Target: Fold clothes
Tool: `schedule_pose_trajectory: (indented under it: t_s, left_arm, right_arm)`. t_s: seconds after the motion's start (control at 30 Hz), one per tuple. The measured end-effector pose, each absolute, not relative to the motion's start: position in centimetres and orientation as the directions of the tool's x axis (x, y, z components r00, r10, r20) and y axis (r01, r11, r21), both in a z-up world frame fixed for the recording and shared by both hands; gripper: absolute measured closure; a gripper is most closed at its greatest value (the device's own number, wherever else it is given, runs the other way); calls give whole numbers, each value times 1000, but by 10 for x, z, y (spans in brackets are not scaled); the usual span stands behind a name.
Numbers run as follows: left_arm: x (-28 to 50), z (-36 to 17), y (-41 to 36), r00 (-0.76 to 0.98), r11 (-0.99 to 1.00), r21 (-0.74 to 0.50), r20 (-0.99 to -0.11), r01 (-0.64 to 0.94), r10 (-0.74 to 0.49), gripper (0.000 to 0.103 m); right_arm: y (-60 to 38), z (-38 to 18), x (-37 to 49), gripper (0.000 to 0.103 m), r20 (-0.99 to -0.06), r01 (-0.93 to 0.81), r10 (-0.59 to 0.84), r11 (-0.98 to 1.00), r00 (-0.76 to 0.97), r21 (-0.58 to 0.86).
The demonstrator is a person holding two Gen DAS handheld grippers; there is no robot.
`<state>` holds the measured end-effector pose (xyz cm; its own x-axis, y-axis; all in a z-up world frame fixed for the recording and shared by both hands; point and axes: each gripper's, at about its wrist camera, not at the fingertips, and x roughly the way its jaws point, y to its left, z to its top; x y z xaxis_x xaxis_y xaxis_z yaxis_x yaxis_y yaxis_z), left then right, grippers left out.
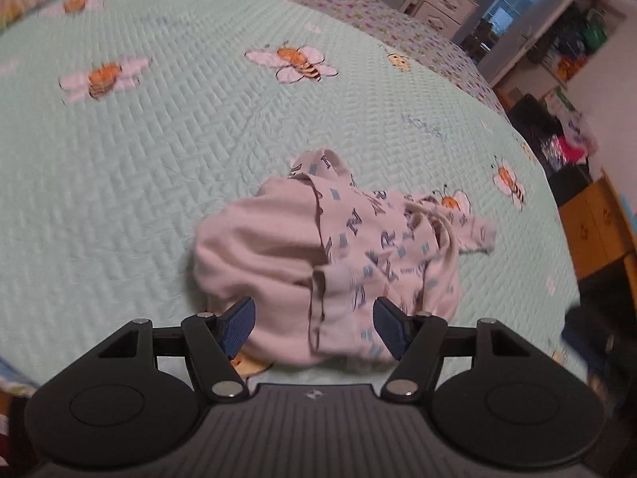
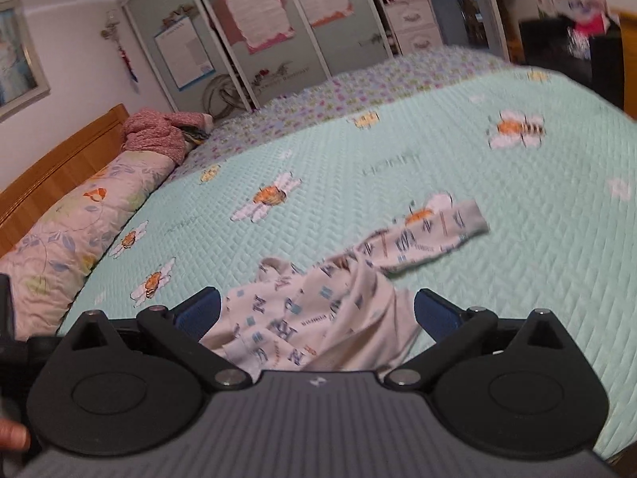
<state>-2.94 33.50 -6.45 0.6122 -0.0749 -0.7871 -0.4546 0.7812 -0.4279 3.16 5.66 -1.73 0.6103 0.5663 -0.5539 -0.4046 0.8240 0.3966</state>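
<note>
Pink-white cotton top (image 1: 326,255) with blue letters lies in a crumpled heap on the green bee bedspread (image 1: 159,159). Nothing is folded yet. The left tongs (image 1: 314,324) stand partly open over it, holding nothing. The right tongs (image 2: 316,314) are wide open and empty.

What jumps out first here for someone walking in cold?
A crumpled pale garment printed with blue letters lies in a heap on a mint-green quilt dotted with orange bees. Black tools with blue pads frame it: the left gripper and the right gripper, both open around the cloth.
</note>
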Motion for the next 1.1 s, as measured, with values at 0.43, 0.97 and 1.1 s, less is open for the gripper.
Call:
schedule_pose_trajectory:
  t_s: [0.43, 0.97, 1.1]
  left_arm:
    - [33, -89, 363, 639, 685, -540, -757, -489, -140, 35]
    - [65, -103, 330, 585, 794, -416, -805, -442, -96, 36]
    - [67, -102, 319, 573, 831, -366, -817, -419, -71, 48]
  right_arm:
    - [46, -69, 69, 0, -615, -342, 571, 820, 544, 459]
    - [57, -75, 75, 0, -724, -337, 456, 887, 518, 317]
    - [57, -77, 75, 0, -773, -318, 371, 920, 514, 229]
